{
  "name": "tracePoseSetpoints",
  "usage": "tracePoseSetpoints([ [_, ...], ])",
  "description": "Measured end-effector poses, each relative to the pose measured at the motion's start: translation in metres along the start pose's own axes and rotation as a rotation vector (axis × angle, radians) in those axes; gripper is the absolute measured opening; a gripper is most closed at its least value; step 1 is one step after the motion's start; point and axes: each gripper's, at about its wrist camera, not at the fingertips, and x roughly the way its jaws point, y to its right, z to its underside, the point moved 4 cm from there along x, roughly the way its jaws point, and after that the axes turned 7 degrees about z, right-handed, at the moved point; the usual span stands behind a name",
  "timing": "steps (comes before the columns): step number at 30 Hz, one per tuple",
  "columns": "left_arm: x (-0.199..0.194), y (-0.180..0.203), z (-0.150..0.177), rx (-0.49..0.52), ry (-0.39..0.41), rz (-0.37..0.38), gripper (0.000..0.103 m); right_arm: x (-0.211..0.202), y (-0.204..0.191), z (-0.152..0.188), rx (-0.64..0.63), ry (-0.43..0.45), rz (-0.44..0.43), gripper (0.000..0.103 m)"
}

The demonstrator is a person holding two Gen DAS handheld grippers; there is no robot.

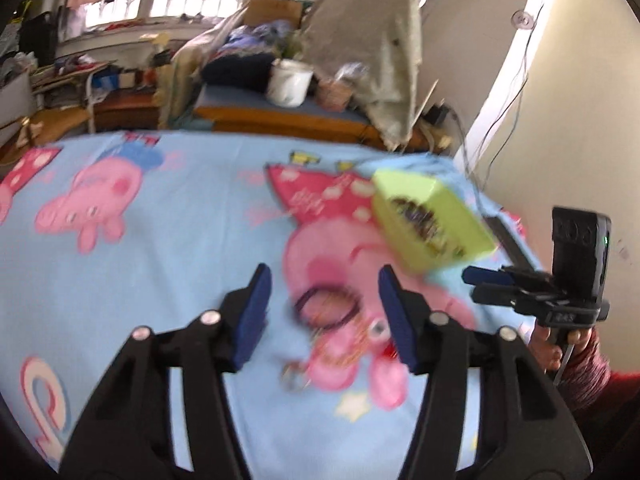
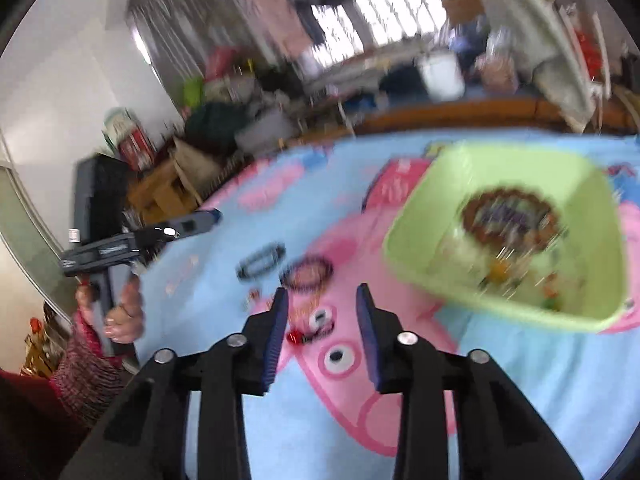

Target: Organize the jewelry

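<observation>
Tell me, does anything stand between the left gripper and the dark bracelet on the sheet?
Nothing visible does. The dark bracelet lies uncovered on the sheet, framed by the open left gripper; other small pieces lie beside it, not over it.

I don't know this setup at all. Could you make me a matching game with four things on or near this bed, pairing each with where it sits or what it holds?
Things:
1. light green plastic box
2. dark purple beaded bracelet
3. white bucket
4. black oval band

Places:
A. lying on the pink pig print of the light blue cartoon sheet
B. lying on a plain blue part of the sheet
C. holding a ring of brown beads
D. standing beyond the sheet, among the clutter

Pairs: 1-C, 2-A, 3-D, 4-B
</observation>
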Motion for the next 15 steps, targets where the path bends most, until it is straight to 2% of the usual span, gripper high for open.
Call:
tracePoseSetpoints([
  [3,0.004,-0.012,0.023,-0.026,-0.033,-0.006,0.05,0.024,-0.005,0.008,0.01,-0.069,0.001,0.0],
  [8,0.015,-0.009,0.05,0.025,-0.08,-0.032,0.05,0.032,-0.026,0.017,-0.065,-0.076,0.0,0.001],
  [10,0.016,-0.005,0.059,0.059,-0.089,-0.04,0.05,0.034,-0.031,0.021,-0.094,-0.084,0.017,0.011],
  [12,0.026,-0.004,0.064,0.078,-0.114,-0.055,0.05,0.04,-0.035,0.025,-0.133,-0.092,0.057,0.027],
  [15,0.036,-0.005,0.065,0.091,-0.136,-0.074,0.05,0.048,-0.038,0.028,-0.177,-0.114,0.099,0.031],
])
